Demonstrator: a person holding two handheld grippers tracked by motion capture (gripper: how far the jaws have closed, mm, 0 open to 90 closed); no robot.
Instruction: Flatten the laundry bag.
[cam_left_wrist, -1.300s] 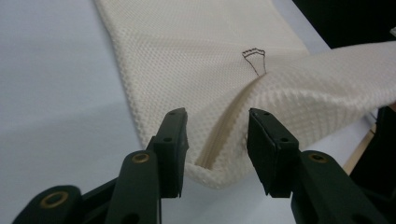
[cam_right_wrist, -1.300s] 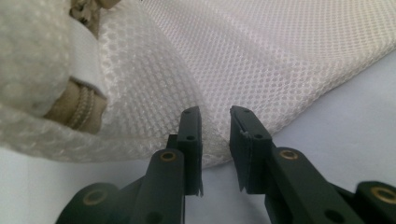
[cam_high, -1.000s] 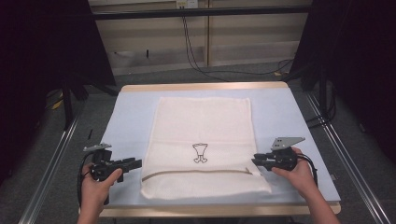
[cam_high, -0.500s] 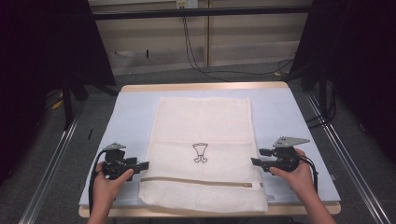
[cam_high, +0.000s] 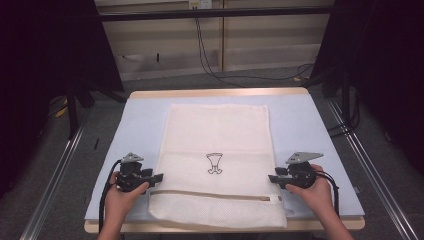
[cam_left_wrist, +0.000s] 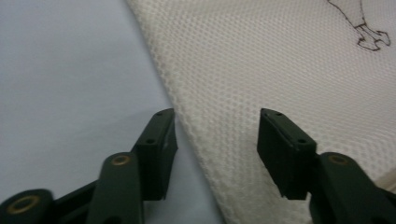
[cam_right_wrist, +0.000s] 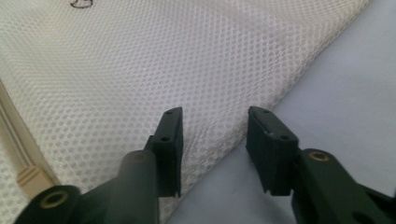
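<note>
you have a cream mesh laundry bag with a small black printed figure (cam_high: 217, 165) lying flat on the pale blue bench (cam_high: 300, 120), its zip band running across near your edge. your left tool (cam_high: 159, 177) sits at the bag's left edge and your right tool (cam_high: 272, 178) at its right edge, both just above the zip line. this looks like the moment of taking hold of the two side edges, likely to fold or lift the near part of the bag.

both tools have just been closing, yet neither has bitten. in the left gripper view the jaws stand apart with the bag's edge (cam_left_wrist: 196, 140) running between them, one jaw over the bare bench and the other over mesh, pads not pressing. in the right gripper view it is the same: jaws apart, the edge (cam_right_wrist: 224, 149) passing between them.

the next move calls for bringing each tool down so the edge sits fully between the pads, then closing on both layers evenly before you lift.

the high view gives you the whole bag and how level your two hands are. the gripper views give you the weave, the edge's exact place in the gap, and, on the right, the beige zip end (cam_right_wrist: 30, 179).
</note>
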